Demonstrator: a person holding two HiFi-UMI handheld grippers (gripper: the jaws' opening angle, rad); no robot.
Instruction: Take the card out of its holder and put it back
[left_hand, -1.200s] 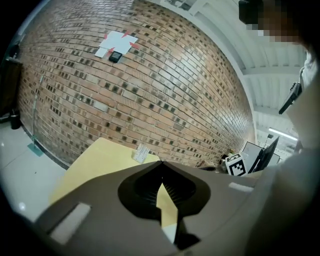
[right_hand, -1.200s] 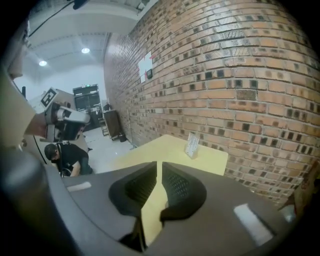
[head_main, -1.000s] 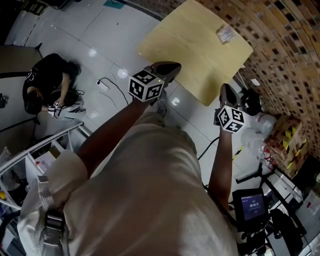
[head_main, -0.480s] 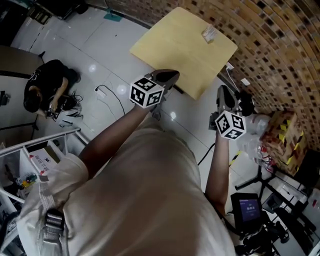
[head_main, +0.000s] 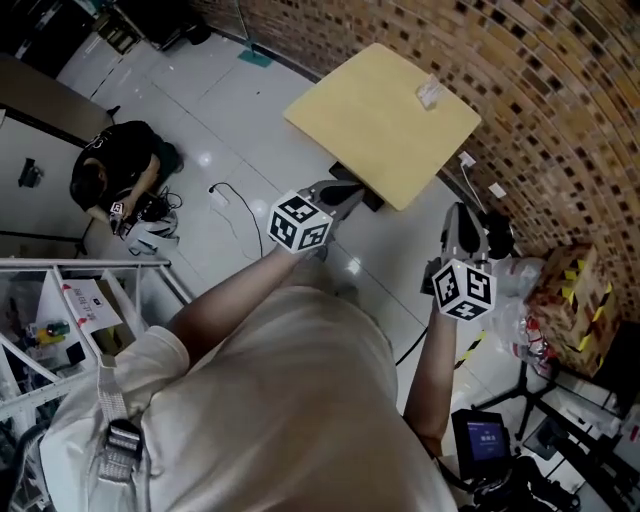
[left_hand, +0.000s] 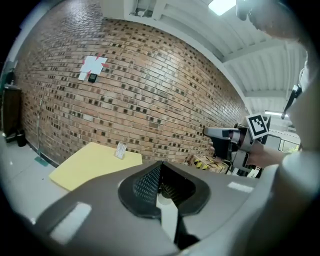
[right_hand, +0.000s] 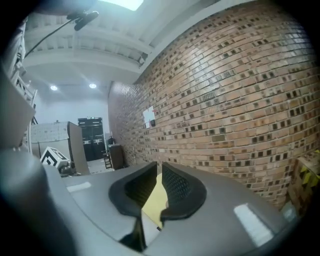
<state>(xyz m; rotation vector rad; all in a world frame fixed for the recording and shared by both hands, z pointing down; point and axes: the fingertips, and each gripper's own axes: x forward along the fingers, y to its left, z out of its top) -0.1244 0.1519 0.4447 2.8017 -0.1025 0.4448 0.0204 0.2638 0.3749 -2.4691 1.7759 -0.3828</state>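
Both grippers empty, held up on the near side of the table (head_main: 370, 130), the holder (head_main: 430, 93) out of reach on it.
The left gripper (head_main: 345, 190) is clenched, its jaws meeting at the tips with nothing in them, and it sits just before the table's near edge. The right gripper (head_main: 466, 222) is released by a narrow slit, through which only the yellow tabletop shows; it hangs right of the table's near corner, over the pale floor (head_main: 230, 90). The holder stands upright at the table's far right corner, close to the brick wall (head_main: 560, 80), well apart from both grippers. The card is too small to tell from the holder. At far left a person (head_main: 120, 175) crouches on the floor.
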